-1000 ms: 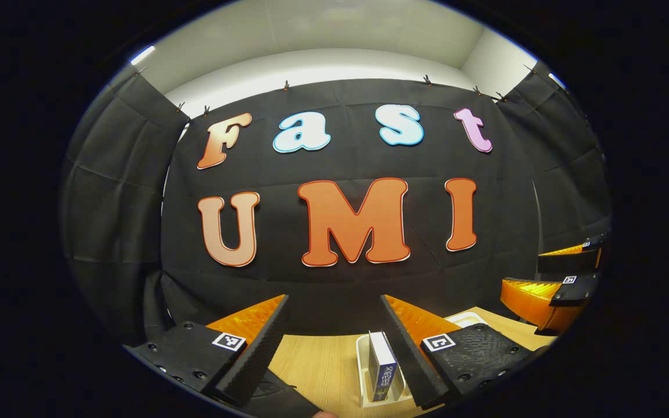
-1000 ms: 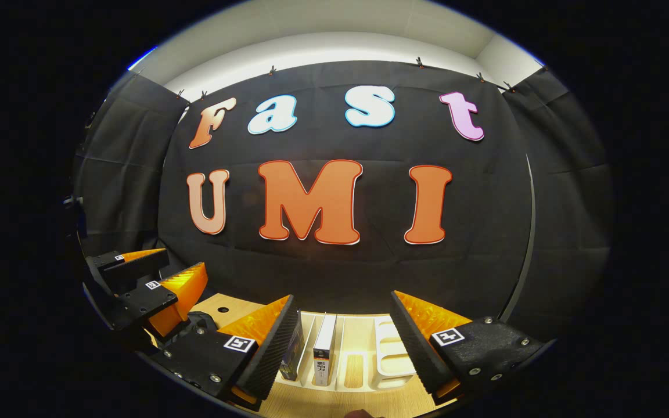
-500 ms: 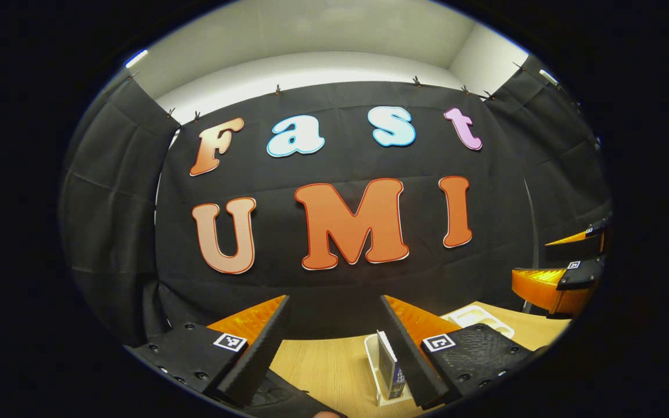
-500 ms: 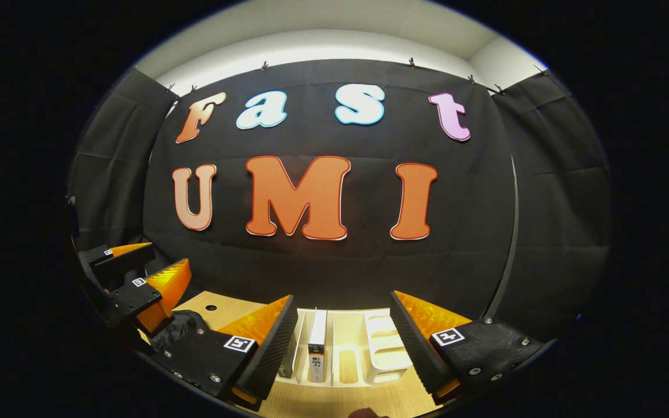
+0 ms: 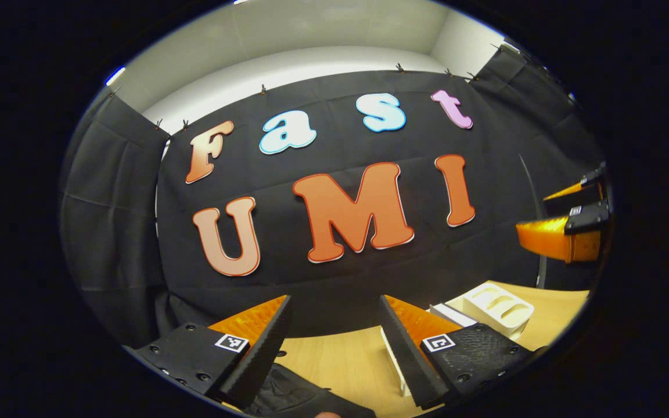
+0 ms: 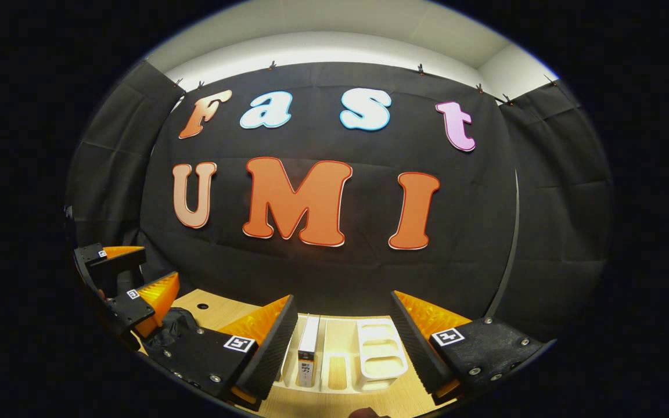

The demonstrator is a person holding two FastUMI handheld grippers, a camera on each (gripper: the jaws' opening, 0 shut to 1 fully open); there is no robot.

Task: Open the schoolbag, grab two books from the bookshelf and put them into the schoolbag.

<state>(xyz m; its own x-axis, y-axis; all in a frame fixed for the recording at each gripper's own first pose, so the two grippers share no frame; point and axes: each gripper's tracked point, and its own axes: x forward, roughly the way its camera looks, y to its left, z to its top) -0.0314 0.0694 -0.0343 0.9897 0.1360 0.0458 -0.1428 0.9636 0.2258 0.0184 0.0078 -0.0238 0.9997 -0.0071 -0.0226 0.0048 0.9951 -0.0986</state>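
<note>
Table [image 6: 334, 400]: pale wood grain, smooth and matt. On it, the bookshelf [image 6: 378, 357]: smooth cream plastic, slightly glossy. In the bookshelf, a book [image 6: 308, 354] with a glossy paper cover. Beside the bookshelf, the schoolbag [image 5: 294, 397]: matt black cloth, creased.

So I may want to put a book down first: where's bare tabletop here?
Bare table lies between the black schoolbag and the white bookshelf in the left gripper view. It is crowded at the bookshelf, where an upright book and dividers fill the slots. Both hand-held grippers, left and right, are open.
</note>
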